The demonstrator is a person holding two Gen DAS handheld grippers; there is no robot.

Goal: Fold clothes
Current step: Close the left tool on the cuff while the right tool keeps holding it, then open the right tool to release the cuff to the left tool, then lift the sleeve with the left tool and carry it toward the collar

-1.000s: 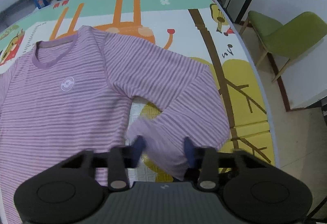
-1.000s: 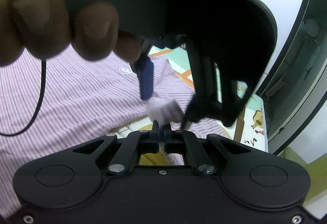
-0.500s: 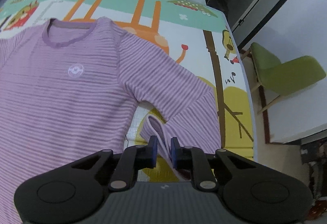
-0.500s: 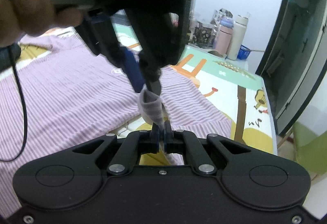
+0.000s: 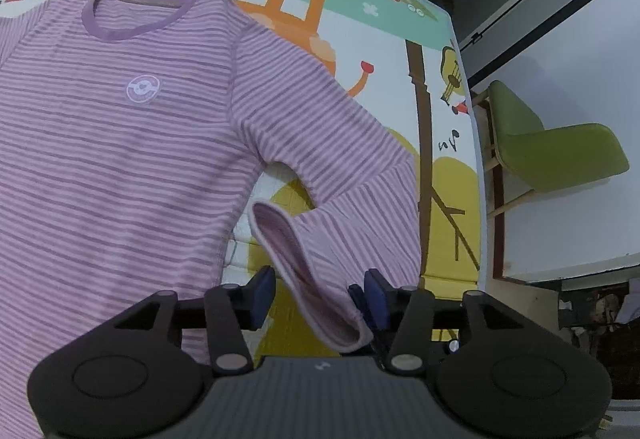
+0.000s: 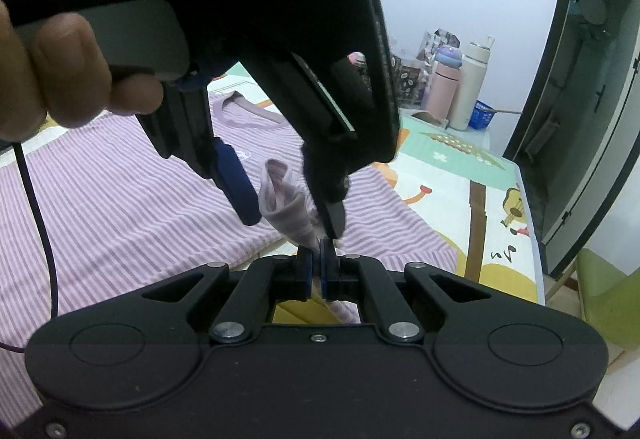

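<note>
A purple striped long-sleeved shirt (image 5: pixel 120 143) lies face up on a cartoon play mat (image 5: pixel 360 19), also seen in the right wrist view (image 6: pixel 120 199). Its right-hand sleeve bends back toward me, and the cuff (image 5: pixel 288 239) stands lifted off the mat. My left gripper (image 5: pixel 320 297) straddles that cuff; its jaws are opening and the blue pads stand off the cloth. In the right wrist view the left gripper (image 6: pixel 292 221) hangs just above my right gripper (image 6: pixel 316 263), which is shut on the lower end of the cuff (image 6: pixel 280 191).
The mat's right edge (image 5: pixel 476 199) drops to the floor beside a green chair (image 5: pixel 560 159). Bottles (image 6: pixel 456 95) and a blue basket (image 6: pixel 484 115) stand at the far end. A hand (image 6: pixel 60 79) holds the left gripper, and its cable (image 6: pixel 40 219) trails over the shirt.
The left gripper's jaws, nearly shut around the cuff half a second ago, have spread apart. It has rolled and shifted, showing more of the shirt. The right gripper keeps its pinch.
</note>
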